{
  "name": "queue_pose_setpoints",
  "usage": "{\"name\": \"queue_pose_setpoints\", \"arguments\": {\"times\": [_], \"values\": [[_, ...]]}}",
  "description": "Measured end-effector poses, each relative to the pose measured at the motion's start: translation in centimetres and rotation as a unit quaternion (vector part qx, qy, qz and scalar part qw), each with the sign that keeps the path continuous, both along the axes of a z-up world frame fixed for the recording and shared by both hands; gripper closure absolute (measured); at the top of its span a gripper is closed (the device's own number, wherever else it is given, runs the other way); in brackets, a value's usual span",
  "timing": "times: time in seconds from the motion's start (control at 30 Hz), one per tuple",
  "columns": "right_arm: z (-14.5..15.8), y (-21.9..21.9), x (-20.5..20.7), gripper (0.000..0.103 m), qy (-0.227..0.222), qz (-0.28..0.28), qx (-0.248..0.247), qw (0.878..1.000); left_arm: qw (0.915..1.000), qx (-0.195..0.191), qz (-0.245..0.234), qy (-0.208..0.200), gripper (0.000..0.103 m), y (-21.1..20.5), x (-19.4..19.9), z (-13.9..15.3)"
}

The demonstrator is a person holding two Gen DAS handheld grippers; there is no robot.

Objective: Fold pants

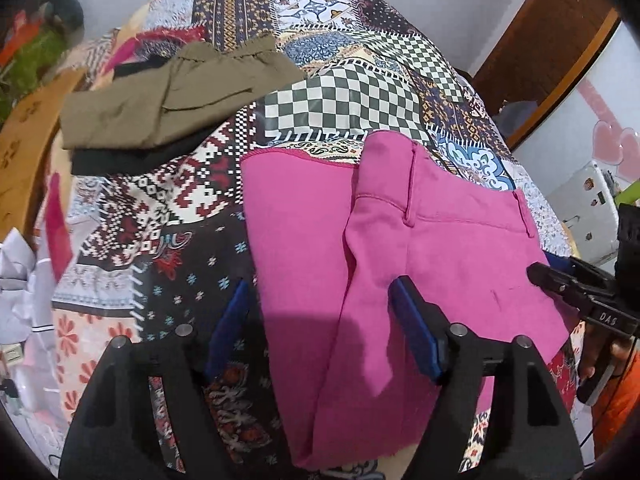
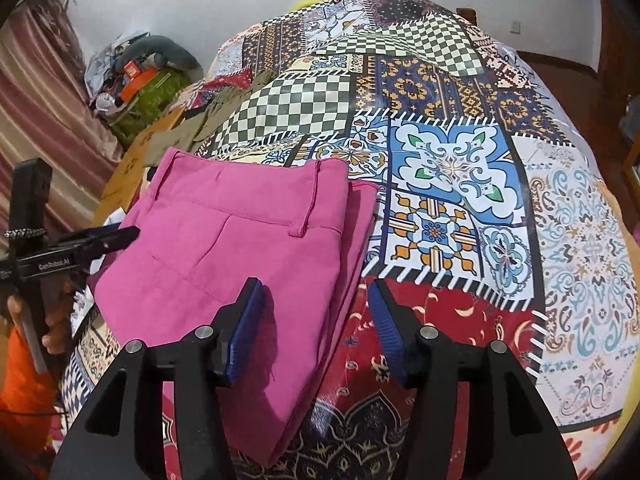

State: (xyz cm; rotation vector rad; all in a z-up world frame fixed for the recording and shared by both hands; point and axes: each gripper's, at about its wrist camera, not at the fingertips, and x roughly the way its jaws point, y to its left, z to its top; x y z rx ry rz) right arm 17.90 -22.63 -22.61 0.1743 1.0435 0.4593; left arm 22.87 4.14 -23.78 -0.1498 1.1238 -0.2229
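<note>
Pants (image 1: 420,248) folded flat on bed (image 1: 336,92). Left claw (image 1: 320,320) open over them; right claw (image 2: 316,316) open at their 3 o'clock edge.

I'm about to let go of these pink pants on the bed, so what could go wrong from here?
1. The pink pants lie near the edge of the patchwork bedspread; a nudge might slide them off.
2. Both grippers, left and right, are open just above the cloth, so a finger could snag the top layer while withdrawing and undo the fold.
3. The olive pants lie close by; sweeping that way might disturb them.
</note>
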Motion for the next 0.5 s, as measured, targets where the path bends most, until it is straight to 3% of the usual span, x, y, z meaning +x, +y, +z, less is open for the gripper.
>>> {"name": "queue_pose_setpoints", "arguments": {"times": [0.1, 0.27, 0.5], "values": [[-0.3, 0.4, 0.3, 0.053, 0.002, -0.001, 0.007, 1.000, 0.9998, -0.019, 0.005, 0.005, 0.031, 0.1, 0.4, -0.2], [-0.3, 0.8, 0.9, 0.065, 0.005, 0.002, 0.020, 1.000, 0.9995, -0.030, -0.005, -0.004, 0.061, -0.5, 0.4, 0.4], [0.2, 1.1, 1.2, 0.087, -0.005, 0.010, 0.015, 1.000, 0.9997, -0.012, 0.003, -0.023, 0.086, -1.1, 0.2, 1.7]]}}
